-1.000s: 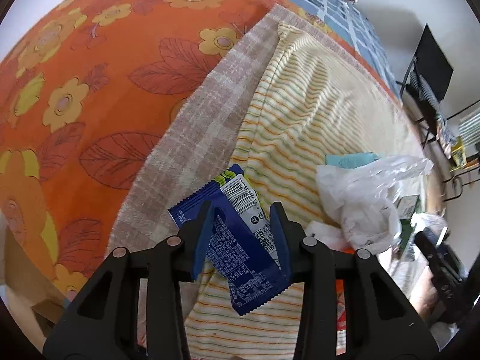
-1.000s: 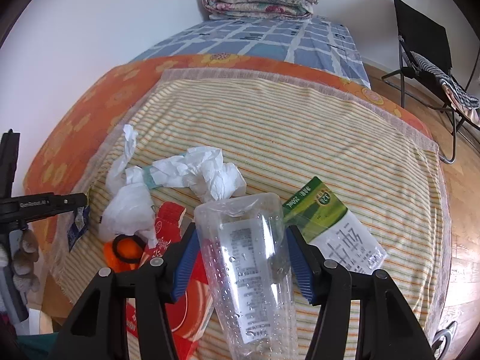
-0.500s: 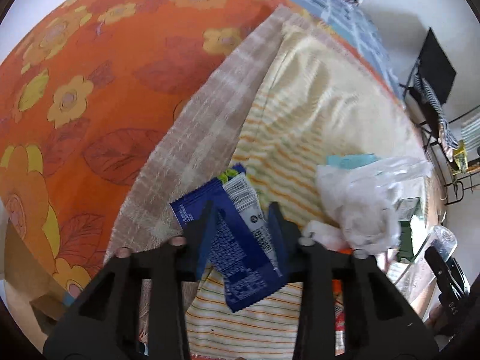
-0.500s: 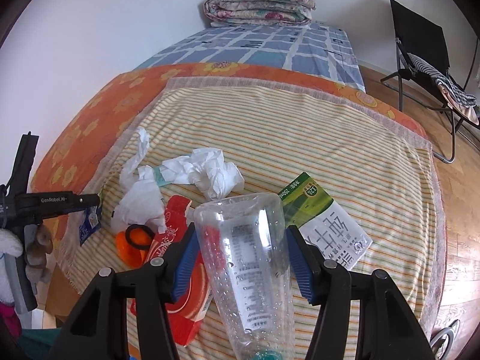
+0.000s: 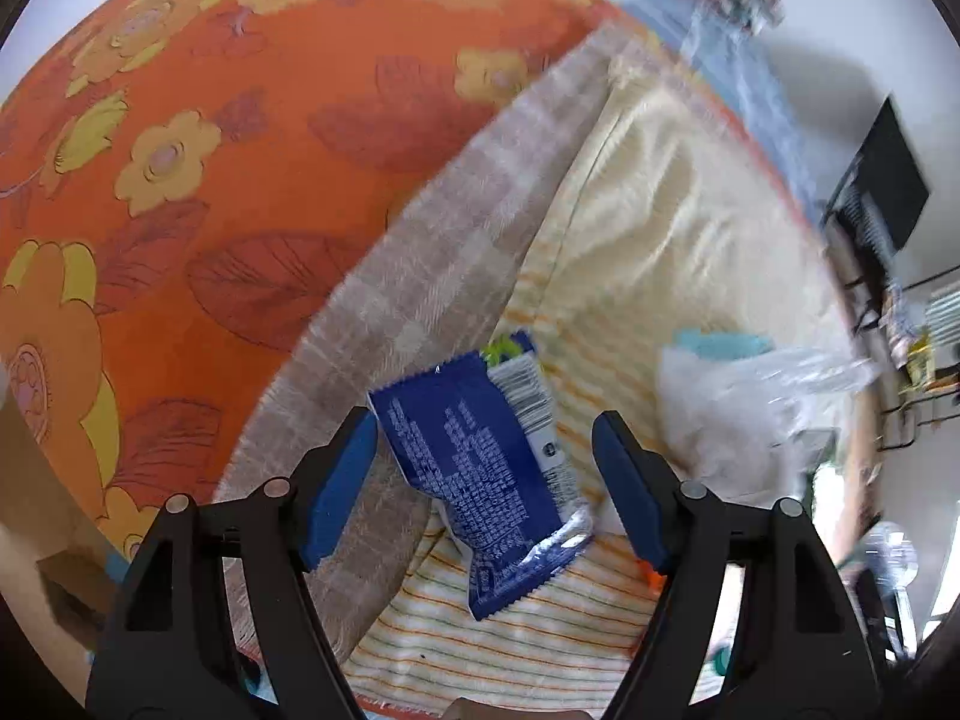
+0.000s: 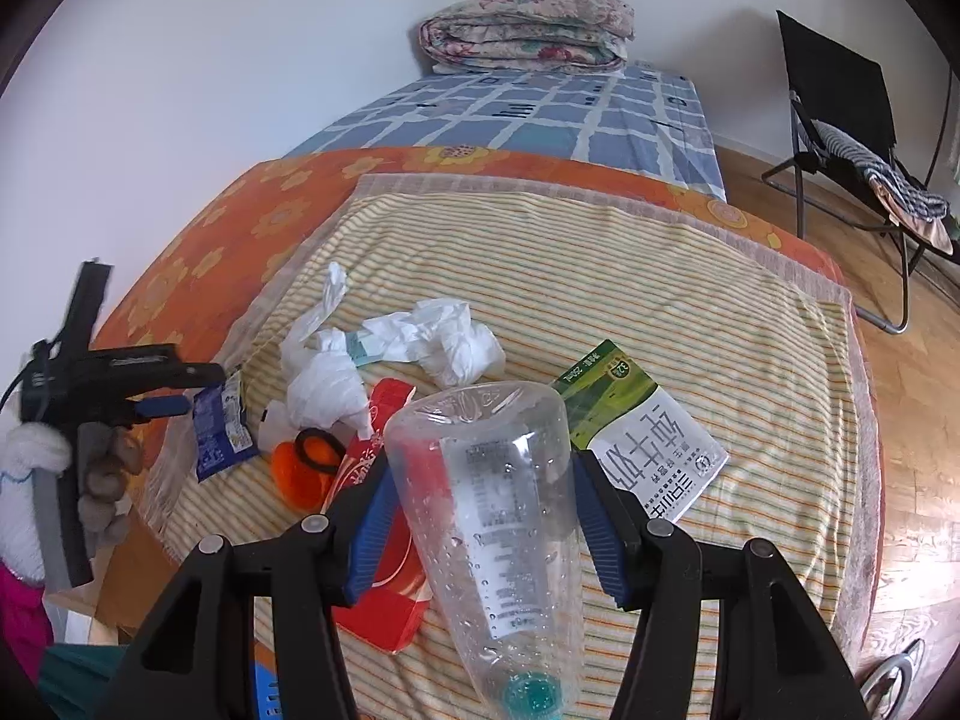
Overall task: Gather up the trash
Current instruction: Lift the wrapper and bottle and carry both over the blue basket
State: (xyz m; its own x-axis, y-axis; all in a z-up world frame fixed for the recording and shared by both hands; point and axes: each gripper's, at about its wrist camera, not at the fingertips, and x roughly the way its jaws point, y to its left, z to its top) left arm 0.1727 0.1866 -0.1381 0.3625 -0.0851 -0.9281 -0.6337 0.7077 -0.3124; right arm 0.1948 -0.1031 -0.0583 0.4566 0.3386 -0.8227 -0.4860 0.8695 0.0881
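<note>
The left gripper (image 5: pixel 486 480) has just been opening; the blue wrapper (image 5: pixel 486 468) lies loose between its jaws, white tissue (image 5: pixel 720 402) at three o'clock.

We are in a bedroom at home. We see a bed (image 6: pixel 636 120) with bright sheets, a folded quilt (image 6: pixel 528 30) at its far end, a black folding chair (image 6: pixel 840 120) and a wooden floor (image 6: pixel 918 372).

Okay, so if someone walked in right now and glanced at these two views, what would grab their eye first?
Probably the clear plastic bottle clamped in the right gripper, filling the lower middle of its view, cap end down. Next, the blue snack wrapper between the left gripper pads, whose jaws have just been opening and no longer press it. Behind the bottle, crumpled white tissues sit on the striped blanket.
</note>
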